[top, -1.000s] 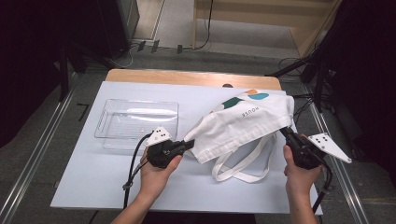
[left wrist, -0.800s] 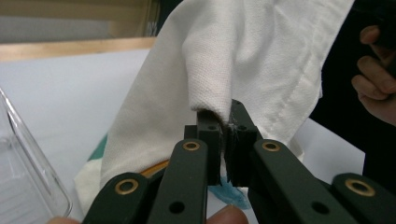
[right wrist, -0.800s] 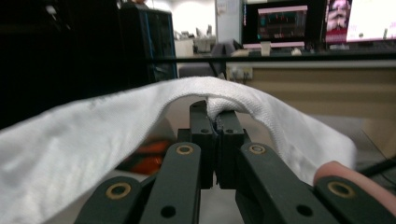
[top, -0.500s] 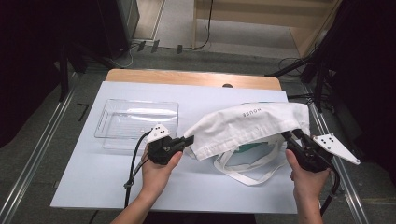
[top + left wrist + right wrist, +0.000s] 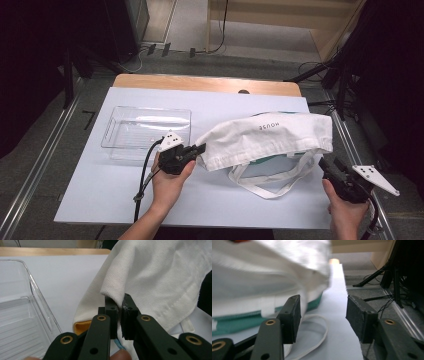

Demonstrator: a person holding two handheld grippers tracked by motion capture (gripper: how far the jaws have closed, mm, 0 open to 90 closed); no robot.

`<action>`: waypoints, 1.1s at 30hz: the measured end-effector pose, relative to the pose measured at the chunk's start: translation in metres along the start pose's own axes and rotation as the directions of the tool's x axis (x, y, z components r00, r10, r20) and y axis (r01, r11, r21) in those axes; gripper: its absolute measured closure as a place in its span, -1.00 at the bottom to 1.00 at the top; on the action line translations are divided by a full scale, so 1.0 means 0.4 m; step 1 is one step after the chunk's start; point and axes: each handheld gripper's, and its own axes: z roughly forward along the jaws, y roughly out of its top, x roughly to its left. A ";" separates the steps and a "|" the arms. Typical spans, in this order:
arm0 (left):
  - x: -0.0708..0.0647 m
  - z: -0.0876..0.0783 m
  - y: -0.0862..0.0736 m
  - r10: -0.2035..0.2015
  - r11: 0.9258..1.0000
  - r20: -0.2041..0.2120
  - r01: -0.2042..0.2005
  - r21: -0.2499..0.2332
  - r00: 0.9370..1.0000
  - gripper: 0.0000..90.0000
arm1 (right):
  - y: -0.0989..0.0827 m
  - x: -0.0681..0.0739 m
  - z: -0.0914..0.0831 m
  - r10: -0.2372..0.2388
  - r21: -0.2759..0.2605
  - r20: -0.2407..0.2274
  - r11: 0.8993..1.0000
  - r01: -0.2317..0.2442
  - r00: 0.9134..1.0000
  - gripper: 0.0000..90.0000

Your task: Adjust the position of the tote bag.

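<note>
The left gripper [image 5: 119, 315] has its jaws clamped on a fold of the white tote bag [image 5: 272, 137] at the bag's left corner. The right gripper [image 5: 323, 317], off the bag's right end, has just been opening its jaws; nothing is between them and the bag hangs free of them. The bag lies folded over on the white surface [image 5: 100, 182], handles [image 5: 272, 182] trailing toward the person, right of the clear plastic tray [image 5: 145, 130]. The fold looks made; tidying or moving it seems left.

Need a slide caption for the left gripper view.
Left tool pinches the white tote bag edge beside the clear tray.
</note>
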 end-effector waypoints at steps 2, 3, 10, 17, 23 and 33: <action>0.004 0.001 -0.001 -0.008 1.000 0.004 0.008 0.003 1.000 0.94 | 0.002 -0.009 0.001 0.038 -0.015 -0.004 0.999 -0.038 0.999 -0.03; 0.006 0.004 -0.002 -0.009 1.000 0.006 0.009 0.005 1.000 0.94 | 0.011 -0.008 0.014 0.037 -0.018 -0.006 0.999 -0.037 0.999 -0.09; 0.012 0.010 -0.006 -0.015 1.000 0.014 0.014 0.011 1.000 0.94 | 0.044 0.002 0.071 0.063 -0.081 -0.017 0.995 -0.064 0.998 0.54; 0.004 0.004 -0.010 0.006 1.000 0.055 -0.005 -0.017 0.998 0.95 | 0.046 0.053 0.058 -0.013 -0.152 -0.022 0.988 0.009 1.000 0.87; -0.036 -0.004 0.024 0.065 0.996 0.086 -0.059 -0.071 0.994 0.96 | 0.082 0.080 -0.017 -0.030 -0.276 -0.058 0.961 0.013 0.998 0.88; -0.022 0.027 0.023 0.044 0.998 -0.011 -0.044 -0.038 0.999 -0.16 | 0.049 0.082 -0.040 -0.045 -0.286 0.011 0.957 0.046 0.999 0.87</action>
